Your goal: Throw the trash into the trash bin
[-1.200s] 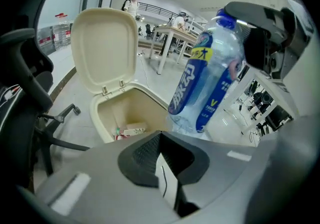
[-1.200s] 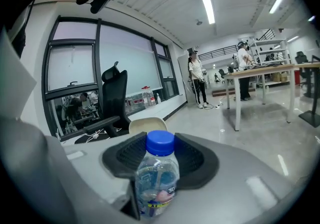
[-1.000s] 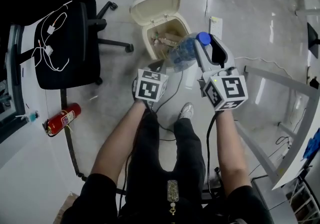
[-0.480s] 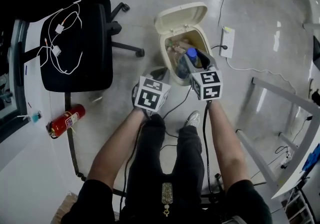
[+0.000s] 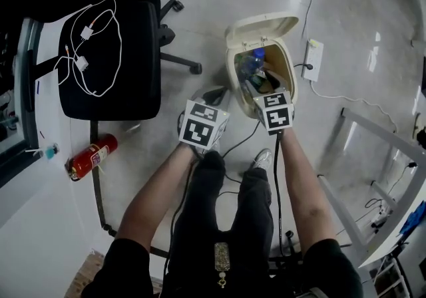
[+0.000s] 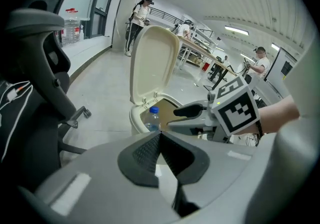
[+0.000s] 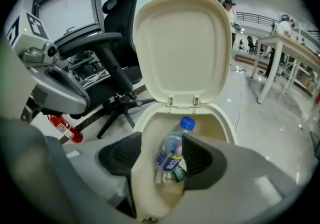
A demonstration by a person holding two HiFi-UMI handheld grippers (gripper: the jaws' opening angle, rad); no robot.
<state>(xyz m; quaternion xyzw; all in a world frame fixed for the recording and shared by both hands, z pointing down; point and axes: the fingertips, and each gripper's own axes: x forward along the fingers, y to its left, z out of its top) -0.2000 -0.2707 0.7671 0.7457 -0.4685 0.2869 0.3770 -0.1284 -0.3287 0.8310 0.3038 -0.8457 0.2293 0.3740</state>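
Right gripper view, bottle (image 7: 170,157) cap-up inside trash bin (image 7: 180,48), loose between just-opened right gripper (image 7: 161,152) jaws, left gripper (image 6: 159,137) closed.

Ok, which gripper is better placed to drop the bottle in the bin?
Right. The right gripper sits over the open trash bin, jaws just opened, with the bottle between them. The left gripper is shut and empty, short of the bin.

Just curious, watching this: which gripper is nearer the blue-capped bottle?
The right gripper. Its jaws, just opened wider, straddle the bottle over the bin without gripping it. The left gripper, shut, hangs short of the bin's near rim.
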